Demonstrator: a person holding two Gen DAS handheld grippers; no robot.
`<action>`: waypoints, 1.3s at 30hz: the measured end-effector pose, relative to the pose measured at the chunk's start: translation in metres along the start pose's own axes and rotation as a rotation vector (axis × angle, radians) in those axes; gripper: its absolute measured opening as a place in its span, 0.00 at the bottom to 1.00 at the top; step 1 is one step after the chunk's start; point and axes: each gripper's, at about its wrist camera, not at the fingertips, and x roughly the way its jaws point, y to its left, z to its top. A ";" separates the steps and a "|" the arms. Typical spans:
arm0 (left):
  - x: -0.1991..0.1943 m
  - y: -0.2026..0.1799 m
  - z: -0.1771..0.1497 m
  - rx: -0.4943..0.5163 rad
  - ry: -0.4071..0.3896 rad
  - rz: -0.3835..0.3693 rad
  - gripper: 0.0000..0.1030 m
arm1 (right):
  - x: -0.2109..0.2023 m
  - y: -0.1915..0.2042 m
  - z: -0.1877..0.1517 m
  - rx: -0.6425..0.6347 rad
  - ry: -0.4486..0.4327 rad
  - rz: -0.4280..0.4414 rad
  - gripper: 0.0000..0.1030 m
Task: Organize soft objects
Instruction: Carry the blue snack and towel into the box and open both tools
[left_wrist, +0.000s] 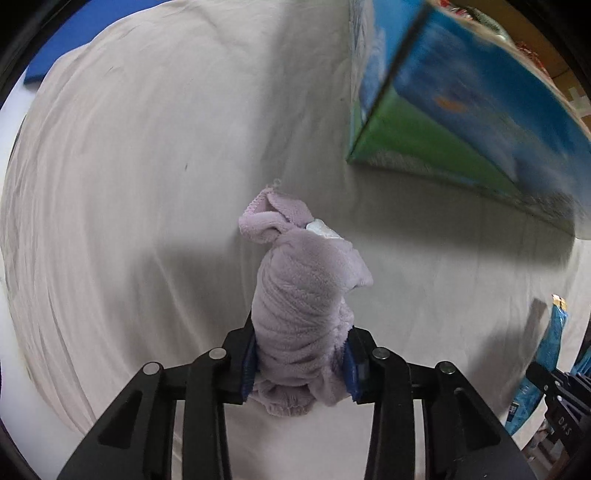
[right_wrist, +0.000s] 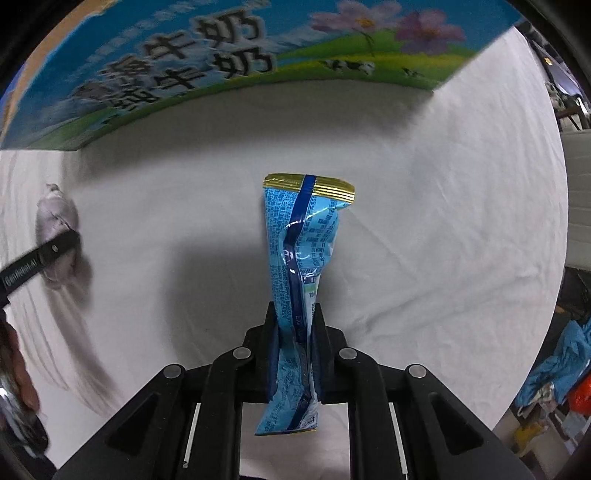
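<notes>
My left gripper (left_wrist: 301, 363) is shut on a rolled lilac fleece cloth (left_wrist: 299, 295), held above the white sheet (left_wrist: 129, 166). The cloth sticks out forward past the fingers. My right gripper (right_wrist: 295, 350) is shut on a light blue snack packet (right_wrist: 301, 258) with a gold top seal, held upright above the sheet. The lilac cloth also shows in the right wrist view (right_wrist: 55, 221) at the far left, with the left gripper's finger (right_wrist: 40, 258) on it. The blue packet also shows in the left wrist view (left_wrist: 550, 339) at the right edge.
A large blue and green milk carton box (left_wrist: 461, 110) stands on the sheet ahead right of the left gripper; it fills the top of the right wrist view (right_wrist: 221, 66). Coloured clutter (right_wrist: 565, 354) lies beyond the sheet's right edge. A blue mat (left_wrist: 74, 44) lies far left.
</notes>
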 end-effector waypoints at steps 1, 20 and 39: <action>-0.003 -0.002 -0.005 -0.004 -0.008 -0.006 0.32 | -0.001 0.001 0.008 -0.007 -0.003 0.003 0.14; -0.165 -0.073 -0.070 0.090 -0.285 -0.181 0.32 | -0.158 0.025 -0.004 -0.140 -0.204 0.126 0.14; -0.232 -0.082 0.009 0.129 -0.448 -0.159 0.32 | -0.224 0.055 0.046 -0.142 -0.350 0.134 0.14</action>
